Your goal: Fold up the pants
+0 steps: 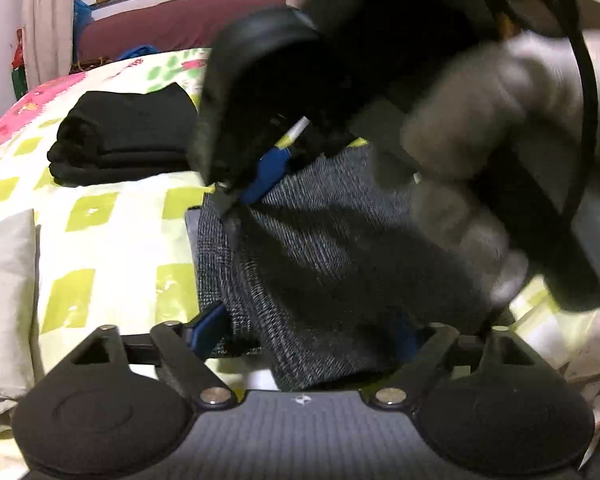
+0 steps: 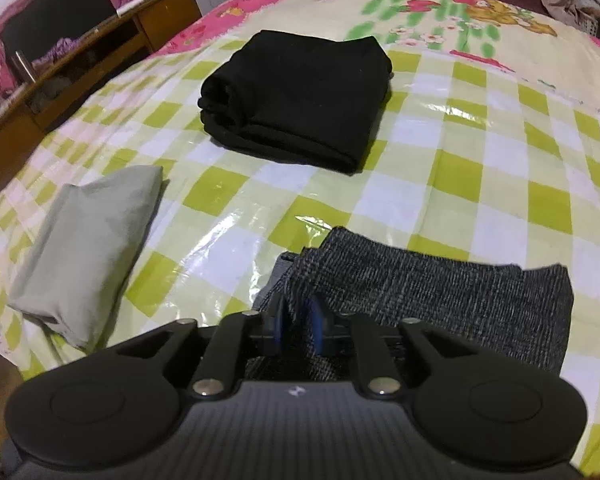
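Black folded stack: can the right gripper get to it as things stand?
Probably not yet. The right gripper is shut on the grey tweed pants, so it would have to let go first. Past that, only bare checked sheet lies before the black folded stack.
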Tool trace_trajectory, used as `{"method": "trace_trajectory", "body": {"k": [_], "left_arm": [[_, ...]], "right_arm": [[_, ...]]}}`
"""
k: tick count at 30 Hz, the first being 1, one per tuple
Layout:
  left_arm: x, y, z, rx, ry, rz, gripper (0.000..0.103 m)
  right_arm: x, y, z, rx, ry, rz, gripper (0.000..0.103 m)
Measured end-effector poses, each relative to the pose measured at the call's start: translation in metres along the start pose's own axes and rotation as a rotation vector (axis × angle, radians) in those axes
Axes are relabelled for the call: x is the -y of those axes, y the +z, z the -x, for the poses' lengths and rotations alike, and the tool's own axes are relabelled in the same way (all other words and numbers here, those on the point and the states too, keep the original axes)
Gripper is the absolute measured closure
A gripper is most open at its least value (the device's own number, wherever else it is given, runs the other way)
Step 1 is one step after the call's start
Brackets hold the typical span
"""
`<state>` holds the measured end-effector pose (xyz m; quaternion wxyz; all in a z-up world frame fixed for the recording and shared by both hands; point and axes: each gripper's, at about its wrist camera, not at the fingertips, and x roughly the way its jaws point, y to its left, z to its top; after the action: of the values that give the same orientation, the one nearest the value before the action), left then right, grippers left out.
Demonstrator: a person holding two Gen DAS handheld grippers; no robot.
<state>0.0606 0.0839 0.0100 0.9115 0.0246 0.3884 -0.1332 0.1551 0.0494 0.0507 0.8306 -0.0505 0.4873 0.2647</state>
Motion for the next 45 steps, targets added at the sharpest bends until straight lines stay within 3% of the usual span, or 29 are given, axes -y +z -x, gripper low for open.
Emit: {"method": "trace_trajectory", "body": {"k": [2, 4, 6, 12, 15, 17, 20, 22, 25, 29, 31, 32, 33, 35, 39, 45], "left_arm": [[0.001, -0.002, -0.002, -0.006, 0.017, -0.007, 0.015], [-0.001, -0.003, -0.003, -0.006, 0.035, -0.003, 0.027], [-0.008, -0.002, -0.003, -0.001, 0.045, 0.024, 0.04], [-0.04, 0.002, 0.02, 0.085, -0.013, 0.167, 0.069], [-0.054, 0.003, 0.021, 0.096, 0.011, 0.205, 0.069], [-0.06, 0.001, 0.011, 0.048, 0.062, 0.215, 0.069], [-0.063, -0.004, 0.018, 0.056, 0.032, 0.23, 0.069], [-0.056, -0.005, 0.027, 0.088, 0.005, 0.196, 0.055], [-0.042, -0.005, 0.026, 0.096, -0.001, 0.113, 0.033], [-0.018, -0.007, 0.014, 0.036, 0.03, 0.023, 0.033], [-0.014, -0.008, 0.013, 0.023, 0.031, 0.012, 0.033], [-0.014, -0.008, 0.014, 0.025, 0.033, 0.008, 0.033], [-0.014, -0.008, 0.016, 0.032, 0.035, 0.008, 0.033], [-0.014, -0.007, 0.019, 0.053, 0.033, 0.01, 0.033], [-0.011, -0.007, 0.026, 0.086, 0.015, 0.012, 0.033], [-0.001, 0.003, 0.022, 0.101, 0.011, -0.022, 0.024]], "right_arm": [[-0.006, 0.003, -0.005, -0.013, -0.025, 0.032, 0.073], [-0.008, 0.004, -0.012, -0.018, -0.047, 0.062, 0.075], [-0.002, 0.005, -0.015, -0.034, -0.026, 0.044, 0.091], [-0.002, 0.011, 0.031, 0.041, 0.07, -0.002, 0.102], [-0.018, 0.023, 0.047, 0.129, 0.096, 0.041, 0.102], [-0.023, 0.029, 0.034, 0.117, 0.052, 0.061, 0.102], [-0.012, 0.022, 0.021, 0.061, 0.014, 0.028, 0.095], [-0.007, 0.011, 0.022, 0.044, 0.007, -0.005, 0.094], [-0.01, -0.005, 0.02, -0.003, 0.016, -0.018, 0.07], [-0.031, -0.016, 0.006, -0.057, -0.016, 0.081, 0.064], [-0.035, -0.018, -0.003, -0.059, -0.057, 0.12, 0.068], [-0.032, -0.019, -0.005, -0.056, -0.067, 0.122, 0.078], [-0.024, -0.017, -0.006, -0.057, -0.064, 0.09, 0.087], [-0.005, -0.015, -0.001, -0.063, -0.009, 0.0, 0.096], [0.016, -0.02, 0.026, -0.027, 0.038, -0.087, 0.097], [0.027, -0.019, 0.044, 0.03, 0.108, -0.169, 0.097]]}}
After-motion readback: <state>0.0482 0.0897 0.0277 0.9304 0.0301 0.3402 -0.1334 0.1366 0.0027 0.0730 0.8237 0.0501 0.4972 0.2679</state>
